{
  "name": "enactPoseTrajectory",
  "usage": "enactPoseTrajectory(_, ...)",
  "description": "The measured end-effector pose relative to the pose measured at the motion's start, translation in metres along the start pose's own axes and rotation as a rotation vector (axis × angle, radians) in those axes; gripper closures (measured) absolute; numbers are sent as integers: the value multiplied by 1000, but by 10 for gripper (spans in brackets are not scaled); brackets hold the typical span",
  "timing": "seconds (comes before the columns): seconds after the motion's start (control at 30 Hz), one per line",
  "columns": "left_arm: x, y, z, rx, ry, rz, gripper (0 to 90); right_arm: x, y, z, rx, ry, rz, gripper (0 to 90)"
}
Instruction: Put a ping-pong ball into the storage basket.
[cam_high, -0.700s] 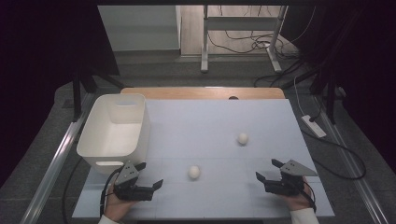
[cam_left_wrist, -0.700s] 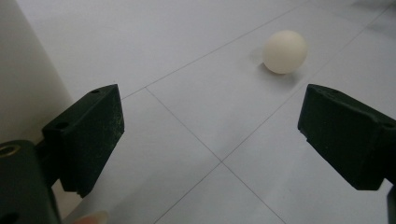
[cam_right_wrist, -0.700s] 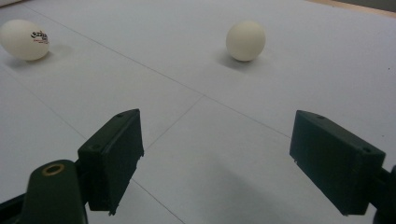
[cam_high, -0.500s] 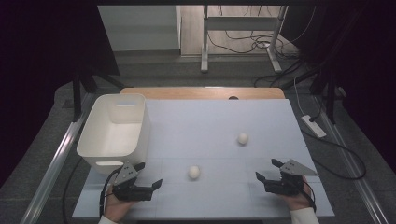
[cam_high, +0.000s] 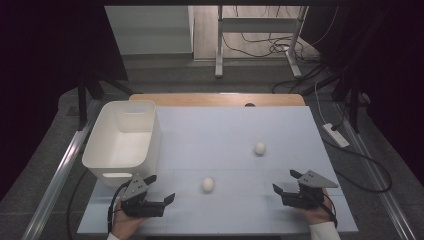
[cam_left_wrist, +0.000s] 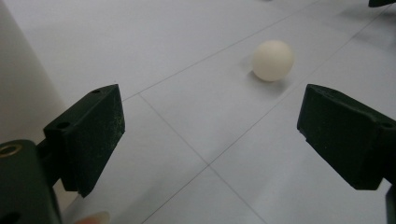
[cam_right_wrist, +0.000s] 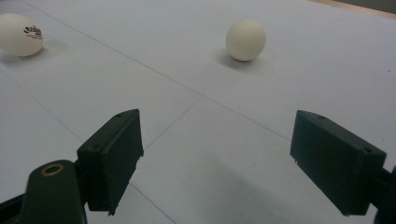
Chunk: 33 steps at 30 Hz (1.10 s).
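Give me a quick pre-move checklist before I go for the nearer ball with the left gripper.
1. Left gripper jaws open and holding nothing: ok.
2. Near ball lies free on the table, apart from both grippers: ok.
3. Ball sits ahead of the left jaws in the left gripper view, though off toward the right jaw: not ok, needs aiming.
4. Right gripper is open and well off to the side of the path: ok.
5. White bin stands upright beside the left gripper, with nothing visible inside: ok.
6. Far ball lies apart from the near one: ok.

White bin at table's left, two balls (apart), grippers low
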<state>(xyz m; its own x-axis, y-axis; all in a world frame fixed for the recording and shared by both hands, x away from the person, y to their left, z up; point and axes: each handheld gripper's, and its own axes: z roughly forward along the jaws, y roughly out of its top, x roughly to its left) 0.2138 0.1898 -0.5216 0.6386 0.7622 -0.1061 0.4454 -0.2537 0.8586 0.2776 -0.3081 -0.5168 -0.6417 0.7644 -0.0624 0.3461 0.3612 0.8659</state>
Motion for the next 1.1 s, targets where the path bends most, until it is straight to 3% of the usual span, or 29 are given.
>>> enactPoseTrajectory(0.77, -9, 12, -4, 5, -6, -40, 87, 3, 5, 7, -8, 10, -14, 174)
enactPoseTrajectory(1.1, -18, 23, 1, 6, -34, -14, 89, 4, 4, 6, -5, 6, -16, 174)
